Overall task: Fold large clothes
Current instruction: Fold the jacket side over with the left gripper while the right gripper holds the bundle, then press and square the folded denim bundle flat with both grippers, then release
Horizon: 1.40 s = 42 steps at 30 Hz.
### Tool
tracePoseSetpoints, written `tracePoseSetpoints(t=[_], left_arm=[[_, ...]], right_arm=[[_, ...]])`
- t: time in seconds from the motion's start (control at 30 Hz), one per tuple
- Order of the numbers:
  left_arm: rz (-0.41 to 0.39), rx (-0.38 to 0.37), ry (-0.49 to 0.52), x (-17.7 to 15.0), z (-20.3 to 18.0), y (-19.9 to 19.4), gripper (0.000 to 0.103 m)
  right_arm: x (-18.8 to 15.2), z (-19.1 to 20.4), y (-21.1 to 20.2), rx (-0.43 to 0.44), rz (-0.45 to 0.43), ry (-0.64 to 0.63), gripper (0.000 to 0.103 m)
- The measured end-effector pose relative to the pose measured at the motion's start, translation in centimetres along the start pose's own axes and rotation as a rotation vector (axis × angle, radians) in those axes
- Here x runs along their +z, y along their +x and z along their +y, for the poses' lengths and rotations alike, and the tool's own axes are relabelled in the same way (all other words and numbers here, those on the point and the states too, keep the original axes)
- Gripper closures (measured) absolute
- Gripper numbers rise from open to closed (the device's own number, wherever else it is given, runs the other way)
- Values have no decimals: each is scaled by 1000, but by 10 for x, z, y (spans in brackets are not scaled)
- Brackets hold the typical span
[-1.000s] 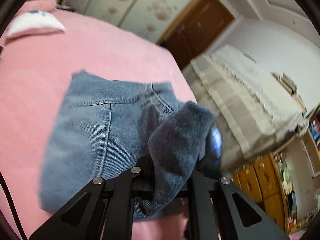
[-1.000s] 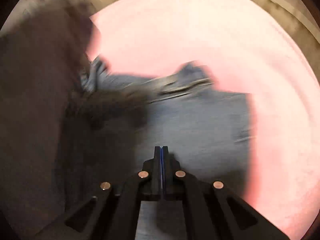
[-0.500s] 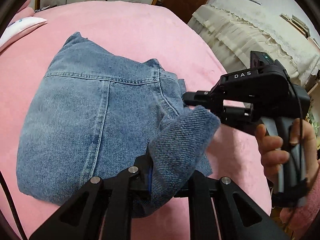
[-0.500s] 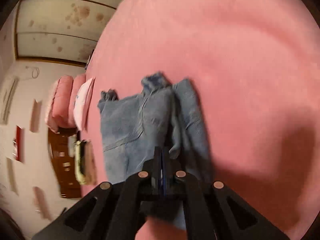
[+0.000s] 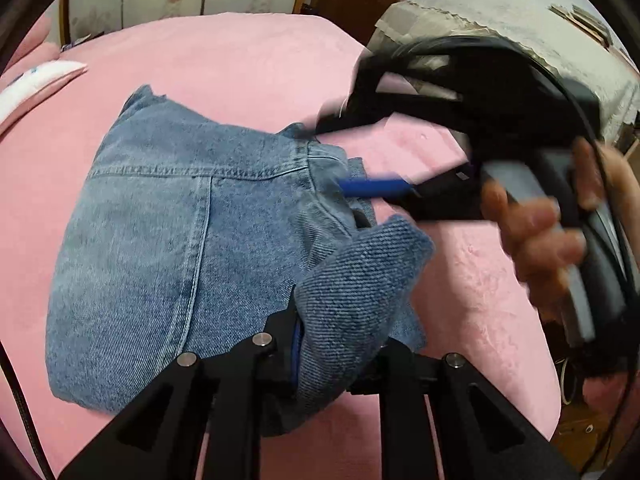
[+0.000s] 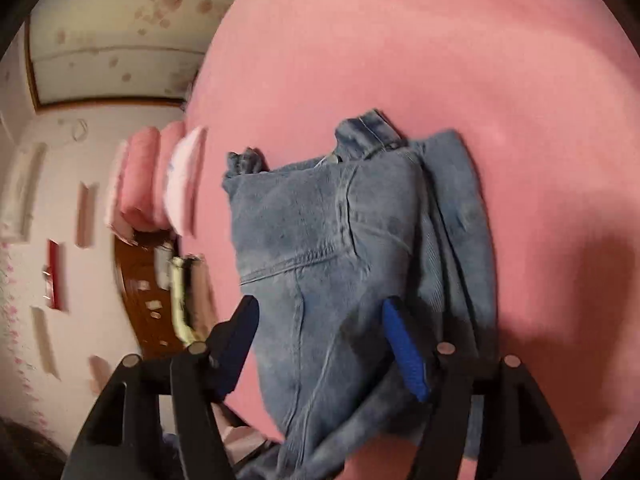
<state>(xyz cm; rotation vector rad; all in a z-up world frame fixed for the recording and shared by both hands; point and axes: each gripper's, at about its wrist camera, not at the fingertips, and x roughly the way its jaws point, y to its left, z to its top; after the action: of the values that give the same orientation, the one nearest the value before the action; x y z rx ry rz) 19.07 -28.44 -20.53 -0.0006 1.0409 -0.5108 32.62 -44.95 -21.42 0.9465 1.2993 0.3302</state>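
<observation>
The left tool is clamped on a thick fold of denim, a cuff or hem end of the jeans, which bulges up between its fingers and hides the tips. The right tool is spread wide, its blue-padded fingers straddling the folded denim without gripping it; in the left view it shows blurred, with the person's hand on its handle, its tip close to the waistband edge.

The jeans lie on the pink bed as a compact bundle, already doubled over, with a pink and white pillow well apart near the headboard.

The step in hand looks like a late fold: the left tool carries the loose end while the right readies a new grip. The next move probably calls for closing the right tool on the layered edge near the waistband, catching all layers so the bundle does not slip apart.
</observation>
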Motion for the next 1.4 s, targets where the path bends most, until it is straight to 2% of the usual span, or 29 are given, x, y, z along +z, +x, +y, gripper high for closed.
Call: tracePoseSetpoints(t=[0.03,0.07,0.2,0.27,0.33,0.4,0.5,0.53,0.6,0.67,0.73,0.77,0.8,0.83,0.9,0.93,0.97,1.0,1.07,1.2,1.23,1.27,1.3,1.4], left_arm=[[-7,-3,14,3,-1,-2,91],[-22,-9,15,6,-1,-6,92],[-67,-47,-31,21,-3,-14,92],[-91,-37,0,28,-14,-12,91],[-121,-10,84,35,-32,-4,92],[-76,3,150,35,-43,15,90],[112,15,199,19,-45,56,88],[153,23,208,11,-44,62,88],[165,23,217,-4,-40,60,87],[176,-9,218,-11,-34,49,80],[199,-65,186,-12,-23,32,65],[209,-81,165,-11,-17,24,60],[216,-85,140,-8,-8,16,47],[220,-88,113,-6,0,8,40],[220,-88,72,0,16,-7,34],[209,-59,56,4,25,-14,32],[196,-33,44,8,32,-19,32],[175,6,21,14,44,-27,32],[167,34,-21,23,62,-35,32],[153,92,-118,37,105,-41,30],[162,123,-129,42,119,-36,30],[181,157,-133,41,126,-31,30],[206,188,-137,38,134,-28,30],[256,231,-154,27,161,-25,30]], right_arm=[[5,8,4,-72,6,-21,101],[8,11,2,-103,1,-31,99],[15,29,-8,-94,-25,-103,100],[22,34,-12,-111,-40,-126,100],[32,39,-16,-129,-69,-154,100],[37,40,-22,-139,-94,-185,100],[44,15,-12,-330,-56,-127,100],[42,2,-6,-362,-27,-86,100],[34,-19,0,-344,14,-29,99],[26,-26,0,-292,13,-9,96],[22,-30,-3,-236,1,9,91],[21,-34,-3,-213,12,19,74],[22,-35,-2,-201,27,25,63],[22,-36,2,-197,49,28,44],[20,-30,12,-220,71,4,43],[19,-24,16,-247,63,-26,46],[17,-17,19,-266,48,-50,66],[15,-10,20,-315,12,-92,75],[8,-2,18,-364,-29,-139,87],[-9,0,1,-408,-109,-179,96],[-14,-7,1,-484,-137,-175,99],[-16,-12,2,-524,-143,-181,99],[-19,-18,6,-530,-140,-191,99],[-27,-14,-7,-452,-213,-211,98]])
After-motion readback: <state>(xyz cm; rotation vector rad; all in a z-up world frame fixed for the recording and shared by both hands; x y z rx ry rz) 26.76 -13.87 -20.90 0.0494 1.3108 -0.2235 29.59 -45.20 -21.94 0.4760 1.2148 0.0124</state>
